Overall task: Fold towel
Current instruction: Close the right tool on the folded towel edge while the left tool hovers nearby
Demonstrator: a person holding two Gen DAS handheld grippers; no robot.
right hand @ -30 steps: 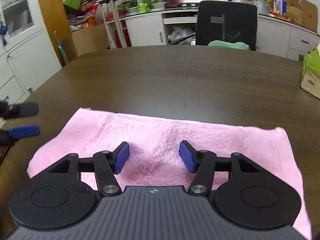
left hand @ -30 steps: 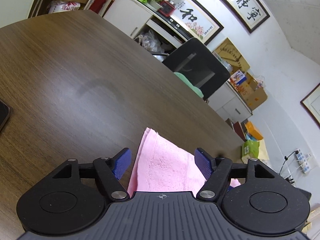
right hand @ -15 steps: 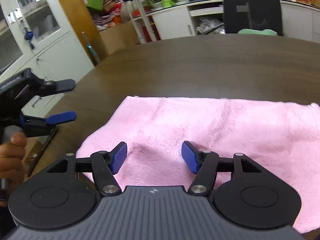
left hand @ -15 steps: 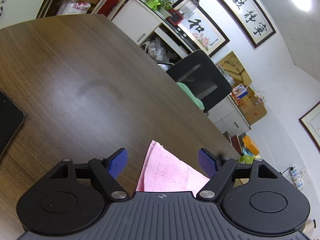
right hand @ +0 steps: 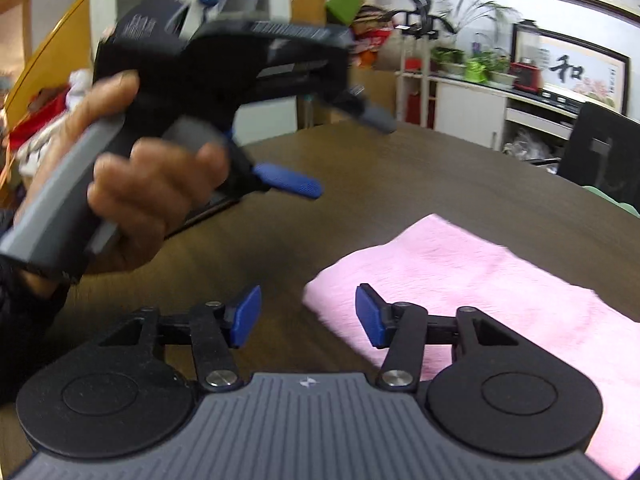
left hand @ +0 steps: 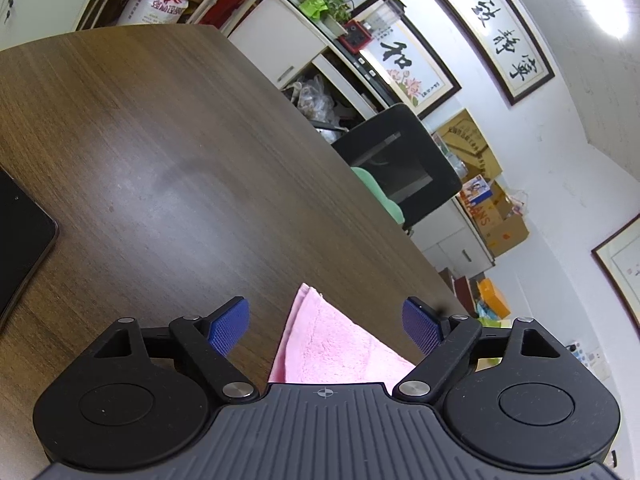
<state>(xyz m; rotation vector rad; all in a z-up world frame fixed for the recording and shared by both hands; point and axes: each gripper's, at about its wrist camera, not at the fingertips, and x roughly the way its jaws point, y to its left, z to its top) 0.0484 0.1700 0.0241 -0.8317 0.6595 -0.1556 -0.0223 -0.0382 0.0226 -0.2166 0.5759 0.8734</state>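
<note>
Surface: dark brown wood-grain table, rounded far edge, a dull smudge near frame centre in the left wrist view. Pink towel lies flat on it, lower right of the right wrist view, thick edge suggesting doubled layers; one corner pokes up at bottom centre of the left wrist view.

Left gripper: jaws spread wide, blue pads either side of the towel corner, clear of it, holding nothing. Seen from the right wrist view it sits upper left, motion-blurred, raised off the table, gripped by a bare hand.

Right gripper: jaws apart, empty, low over the table at the towel's near-left corner; right pad overlaps the towel edge in frame, contact cannot be told.

Dark flat slab, phone or tablet, at left edge of the left wrist view, lying on the table.

Room: black office chair with green cushion at the far table edge. White cabinets behind, potted plants on top, red device beside them. Framed calligraphy on white wall, upper right. Cardboard boxes stacked at right. Yellow-wood cupboard at left of the right wrist view.
</note>
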